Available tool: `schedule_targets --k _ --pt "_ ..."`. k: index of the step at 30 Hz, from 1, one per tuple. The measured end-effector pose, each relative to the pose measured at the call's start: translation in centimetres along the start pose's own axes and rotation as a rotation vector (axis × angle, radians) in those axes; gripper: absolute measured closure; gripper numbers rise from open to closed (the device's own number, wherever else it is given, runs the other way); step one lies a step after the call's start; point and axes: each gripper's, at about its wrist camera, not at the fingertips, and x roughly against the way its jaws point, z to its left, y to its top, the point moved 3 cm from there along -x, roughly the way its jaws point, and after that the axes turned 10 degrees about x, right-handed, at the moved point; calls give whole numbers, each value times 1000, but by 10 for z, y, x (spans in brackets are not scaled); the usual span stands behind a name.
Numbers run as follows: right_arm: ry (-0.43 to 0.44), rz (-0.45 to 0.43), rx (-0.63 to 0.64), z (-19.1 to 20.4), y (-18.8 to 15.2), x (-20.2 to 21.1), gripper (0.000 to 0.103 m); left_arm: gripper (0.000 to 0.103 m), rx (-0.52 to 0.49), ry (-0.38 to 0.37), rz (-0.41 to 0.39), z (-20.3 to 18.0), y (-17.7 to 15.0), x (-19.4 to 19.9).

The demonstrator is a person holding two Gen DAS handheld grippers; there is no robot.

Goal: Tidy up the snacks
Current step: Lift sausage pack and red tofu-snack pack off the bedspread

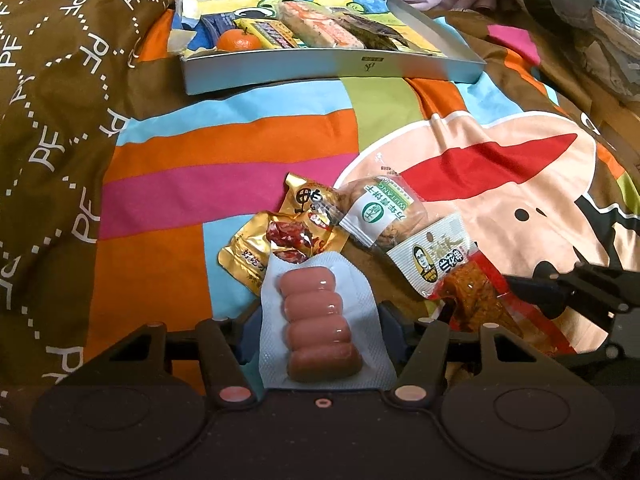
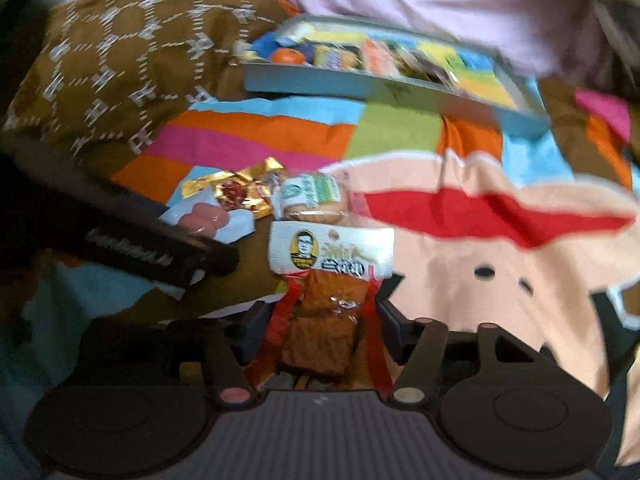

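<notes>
Sausage pack (image 1: 320, 320) lies lengthwise between the left gripper (image 1: 318, 312) fingers, box (image 1: 332, 68) straight ahead.
Both grippers pinch packets; right gripper (image 2: 320, 328) grips the tofu packet (image 2: 320, 320).

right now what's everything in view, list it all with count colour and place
sausage pack: 1, pink links in clear-white wrap, between left gripper's fingers
tofu snack pack: 1, white top, red-brown, between right gripper's fingers
biscuit pack: 1, clear with green-white label, on quilt beyond both
gold packs: 2, gold with red, left of biscuit pack
box: 1, grey, far on quilt
tangerine: 1, orange, box's left end
other packets: several, mixed colours, in box
quilt: 1, multicoloured and brown, under everything
left gripper: 1, black, shut on sausage pack
right gripper: 1, black, shut on tofu snack pack
</notes>
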Motion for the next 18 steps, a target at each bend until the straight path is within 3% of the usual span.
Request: schedule_targets --k 3,6,10,18 --pt "46 12 -93 -10 0 -3 33 40 6 -3 3 1 0 -1" --pt "49 17 -81 -6 2 -6 26 40 12 -7 3 2 1 -1" --pt "4 15 19 8 -1 -5 34 41 5 -4 2 1 0 -1" --pt "-4 9 31 11 -2 -2 37 43 15 -6 2 1 2 1"
